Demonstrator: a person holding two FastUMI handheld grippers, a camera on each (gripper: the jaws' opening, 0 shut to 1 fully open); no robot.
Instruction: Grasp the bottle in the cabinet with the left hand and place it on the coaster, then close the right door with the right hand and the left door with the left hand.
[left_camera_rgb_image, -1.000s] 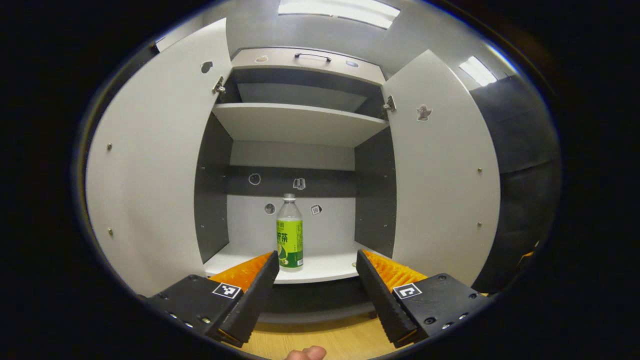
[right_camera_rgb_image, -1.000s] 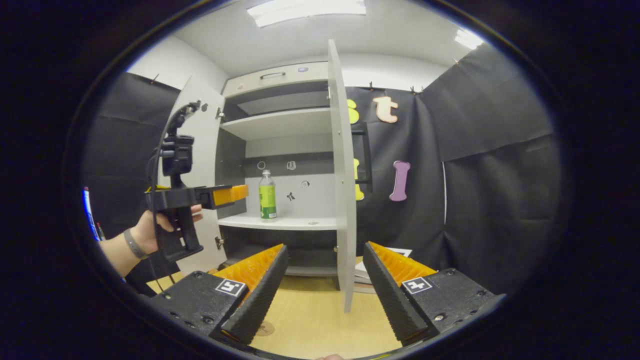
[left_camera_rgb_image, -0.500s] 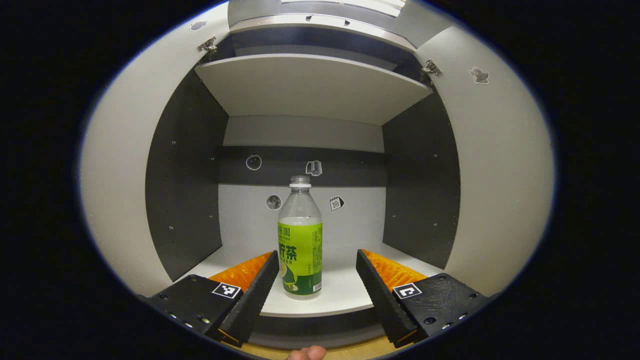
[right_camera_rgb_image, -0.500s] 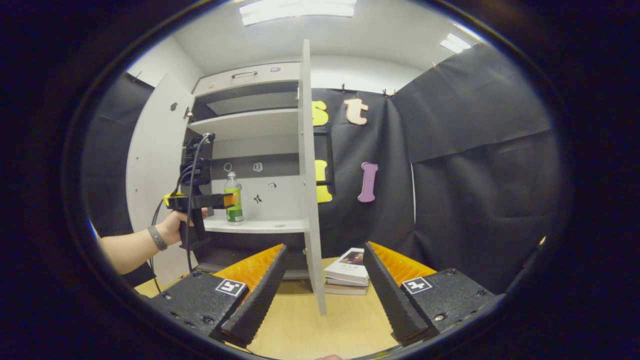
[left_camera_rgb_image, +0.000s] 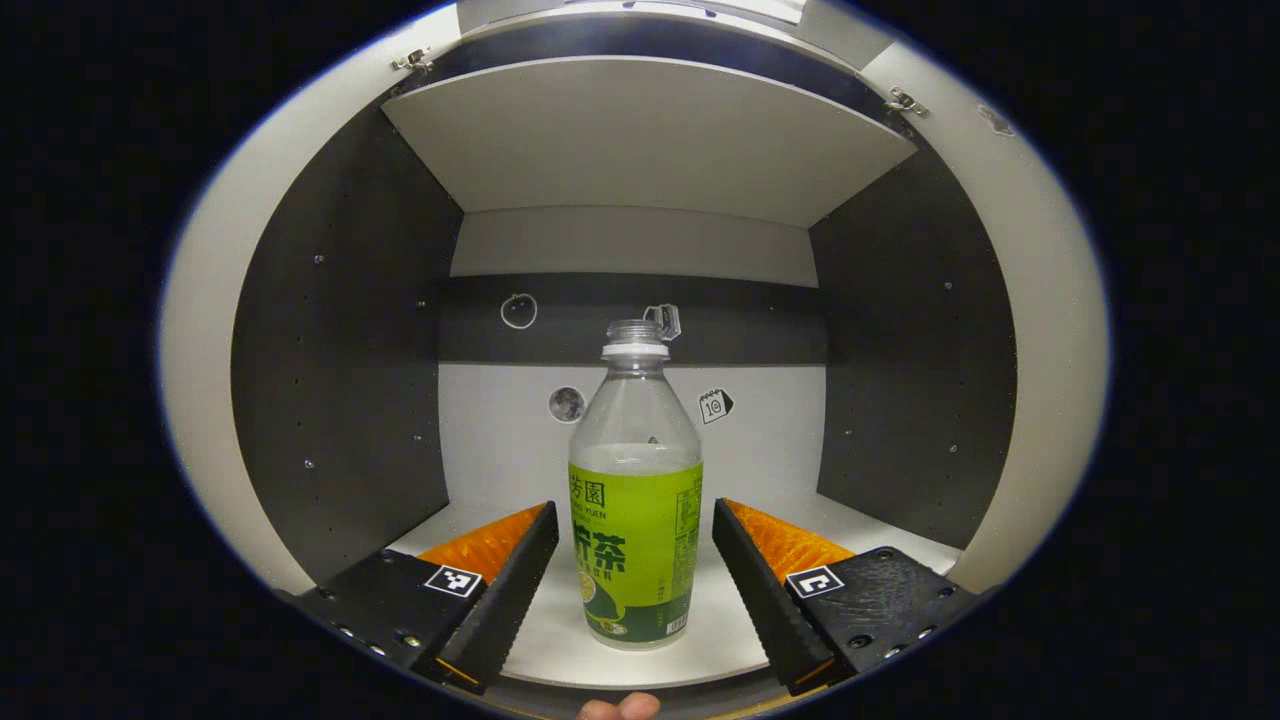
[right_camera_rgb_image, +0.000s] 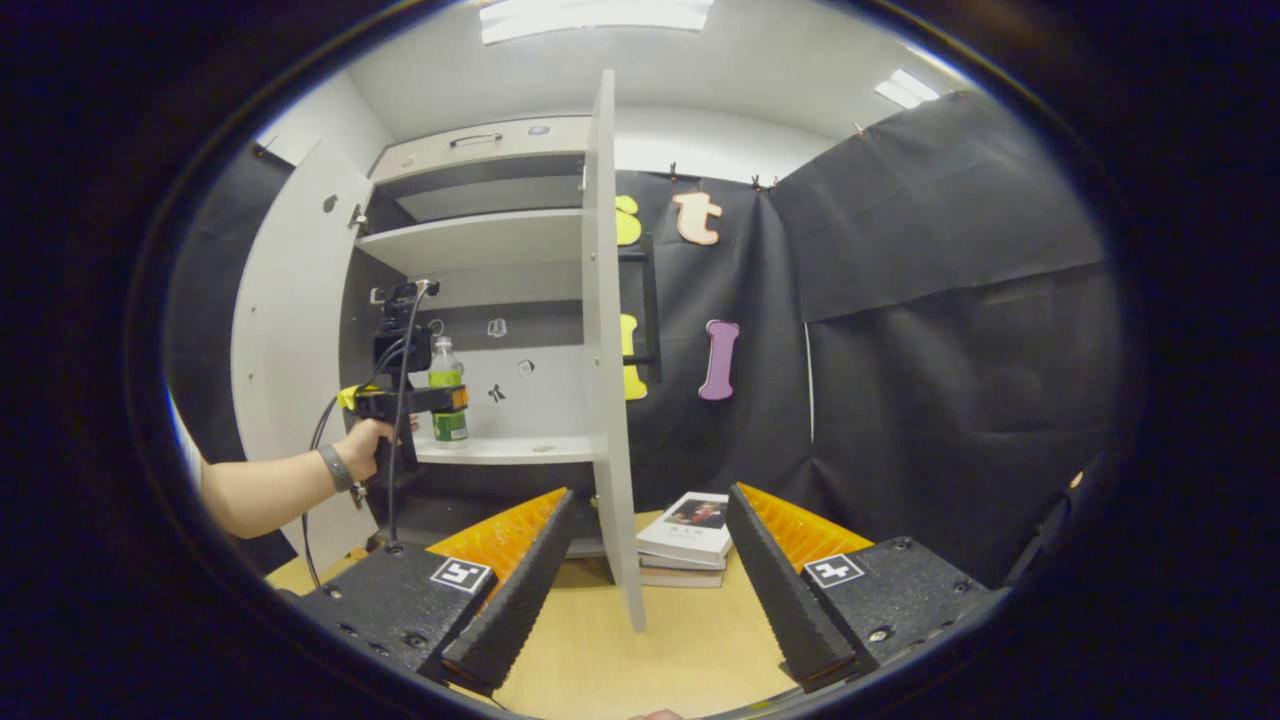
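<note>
Two fingers of the left gripper (left_camera_rgb_image: 632, 570) stand spread apart, one on each side of the bottle (left_camera_rgb_image: 635, 500), with a gap between each finger and the bottle's label, so nothing is gripped. The bottle stands upright on the cabinet's (left_camera_rgb_image: 640, 150) lower shelf (left_camera_rgb_image: 560, 640), near its front edge, clear above and wrapped in a green label below, its cap on. Behind it, small stickers (left_camera_rgb_image: 567, 404) dot the back wall. A second shelf (left_camera_rgb_image: 640, 140) hangs overhead. A fingertip (left_camera_rgb_image: 618, 708) of the person shows at the bottom edge of the left gripper view.

In the right gripper view, the right gripper (right_camera_rgb_image: 640, 570) is well back from the cabinet, its fingers also wide apart and holding nothing, above a wooden table (right_camera_rgb_image: 690, 650). Between them the right door (right_camera_rgb_image: 608, 370) stands open, seen edge-on. The left door (right_camera_rgb_image: 290, 330) is swung open too. Farther off, a hand (right_camera_rgb_image: 365, 445) with a band at the wrist holds the left gripper inside the cabinet, level with the bottle (right_camera_rgb_image: 446, 390) on the lower shelf. A stack of books (right_camera_rgb_image: 685, 550) lies on the table just to the right of the right door's lower end, in front of the black cloth wall (right_camera_rgb_image: 950, 330).
</note>
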